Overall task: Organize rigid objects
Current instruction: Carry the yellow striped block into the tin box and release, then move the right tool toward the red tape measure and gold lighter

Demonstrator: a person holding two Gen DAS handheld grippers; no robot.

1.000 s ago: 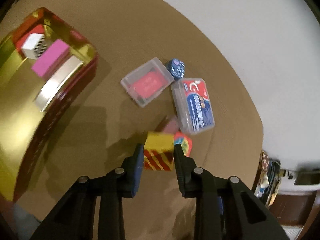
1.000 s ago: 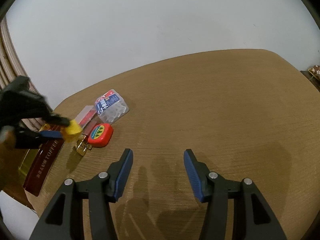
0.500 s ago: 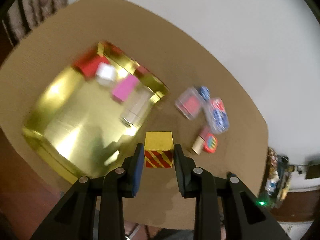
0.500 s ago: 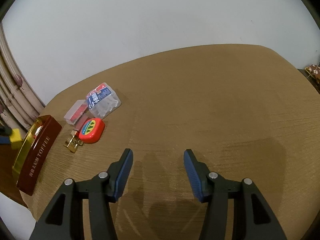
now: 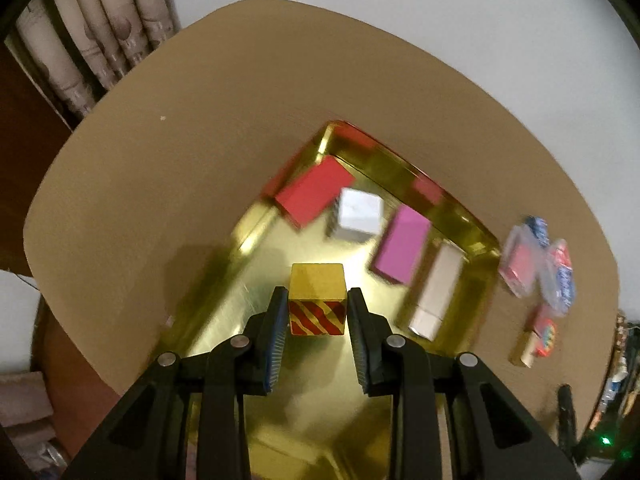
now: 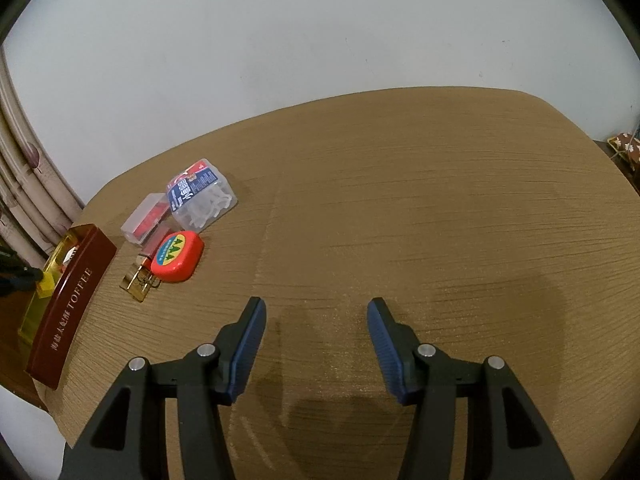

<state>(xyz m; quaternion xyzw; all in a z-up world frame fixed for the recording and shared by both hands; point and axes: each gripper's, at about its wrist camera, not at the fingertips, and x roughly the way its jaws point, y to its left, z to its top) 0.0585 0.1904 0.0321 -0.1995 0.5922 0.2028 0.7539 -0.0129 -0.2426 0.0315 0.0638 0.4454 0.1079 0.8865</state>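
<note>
Yellow striped cube [image 5: 317, 299] is hanging pinched in the left gripper [image 5: 318, 312] jaws above the gold toffee tin [image 5: 224, 320], ready for dropping; the right gripper [image 6: 316, 320] jaws are idling spread.

A yellow block [image 5: 317, 298] with red stripes sits upright, squeezed between two fingers [image 5: 277, 334], above the shiny gold tin [image 5: 224, 312] at middle frame.

Tin [image 5: 460, 208] contents blurred; near end cut off.

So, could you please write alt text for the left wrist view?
The left gripper holds a yellow cube with red stripes above an open gold tin on a tan table. Red, white, pink and beige blocks lie inside.
</note>
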